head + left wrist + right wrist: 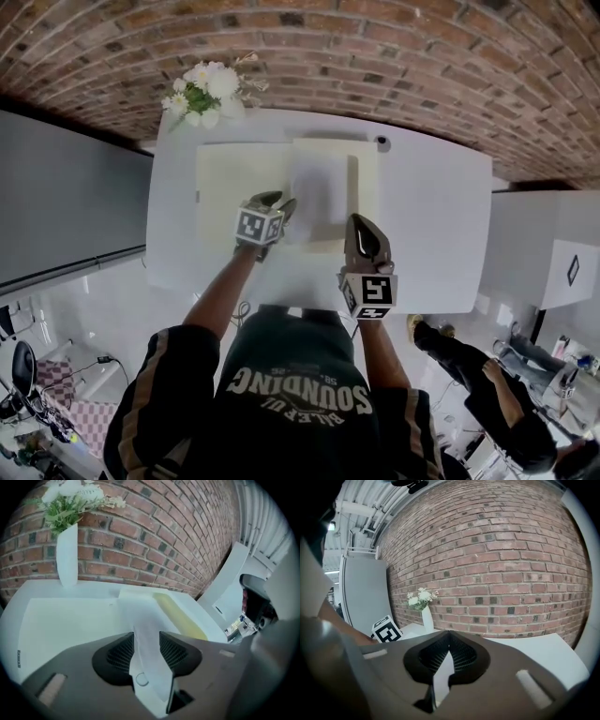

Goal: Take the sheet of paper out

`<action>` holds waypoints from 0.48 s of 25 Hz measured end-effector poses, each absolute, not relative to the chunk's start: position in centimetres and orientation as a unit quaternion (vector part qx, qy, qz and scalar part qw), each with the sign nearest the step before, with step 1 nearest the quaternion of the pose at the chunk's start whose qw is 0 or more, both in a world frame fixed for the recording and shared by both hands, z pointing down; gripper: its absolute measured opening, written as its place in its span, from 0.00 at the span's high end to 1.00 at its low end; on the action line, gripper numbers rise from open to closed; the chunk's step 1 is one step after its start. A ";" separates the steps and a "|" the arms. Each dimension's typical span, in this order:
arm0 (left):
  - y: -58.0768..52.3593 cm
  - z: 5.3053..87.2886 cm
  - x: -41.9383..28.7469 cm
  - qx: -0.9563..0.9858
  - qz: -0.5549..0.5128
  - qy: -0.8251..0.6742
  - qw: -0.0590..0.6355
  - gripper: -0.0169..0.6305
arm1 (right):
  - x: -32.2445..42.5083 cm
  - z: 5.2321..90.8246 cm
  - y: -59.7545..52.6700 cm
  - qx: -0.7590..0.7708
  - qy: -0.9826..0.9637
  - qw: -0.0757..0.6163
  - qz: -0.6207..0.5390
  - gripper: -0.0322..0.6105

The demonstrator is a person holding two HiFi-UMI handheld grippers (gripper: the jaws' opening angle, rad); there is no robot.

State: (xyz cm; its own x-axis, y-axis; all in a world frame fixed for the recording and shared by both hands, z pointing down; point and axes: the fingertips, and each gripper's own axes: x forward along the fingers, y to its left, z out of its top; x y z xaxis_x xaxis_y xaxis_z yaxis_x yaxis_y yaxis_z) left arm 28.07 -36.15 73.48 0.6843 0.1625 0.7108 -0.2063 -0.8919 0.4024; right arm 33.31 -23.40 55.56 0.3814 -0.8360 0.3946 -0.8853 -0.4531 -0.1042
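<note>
Fingers [117,656] on the left gripper [146,644] are spread wide, with the sheet of paper [147,620] running through the gap between them. As far as I can see the pads aren't pinching it, so I'd call that hand open around the paper and not gripping. From the head view the sheet of paper [319,187] lies on top of the open cream folder [225,178] on the white table [431,206], with the left gripper [279,202] at its near-left corner. The right gripper [450,641] has its tips closed together. There's a white sliver lower down in the gap, but I can't tell what it is, so I wouldn't say it's holding anything. In the head view the right gripper [361,225] sits just beside the folder's right edge. My guess is we're at the grab-the-sheet stage, since the paper isn't clear of the folder. Next up, the left jaws need to close on that near edge and draw the sheet off gently, while the right keeps the folder from sliding along.
</note>
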 end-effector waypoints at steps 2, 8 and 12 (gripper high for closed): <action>-36.3 74.5 28.4 0.883 0.406 -0.017 0.234 0.71 | 33.5 55.8 -23.4 0.829 -0.518 0.062 0.201 0.97; -35.9 77.1 29.7 0.863 0.414 -0.024 0.287 0.71 | 34.3 56.4 -22.4 0.833 -0.507 0.068 0.210 0.97; -36.0 78.4 30.0 0.856 0.427 -0.032 0.290 0.71 | 34.7 57.0 -21.6 0.835 -0.501 0.068 0.218 0.97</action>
State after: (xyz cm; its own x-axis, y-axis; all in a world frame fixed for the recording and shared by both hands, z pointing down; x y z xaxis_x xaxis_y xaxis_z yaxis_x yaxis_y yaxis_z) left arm 30.05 -35.98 78.40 0.6330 0.1929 0.7497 -0.3033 -0.8293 0.4694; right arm 34.71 -21.64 56.96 0.4036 -0.8062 0.4326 -0.8657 -0.4895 -0.1047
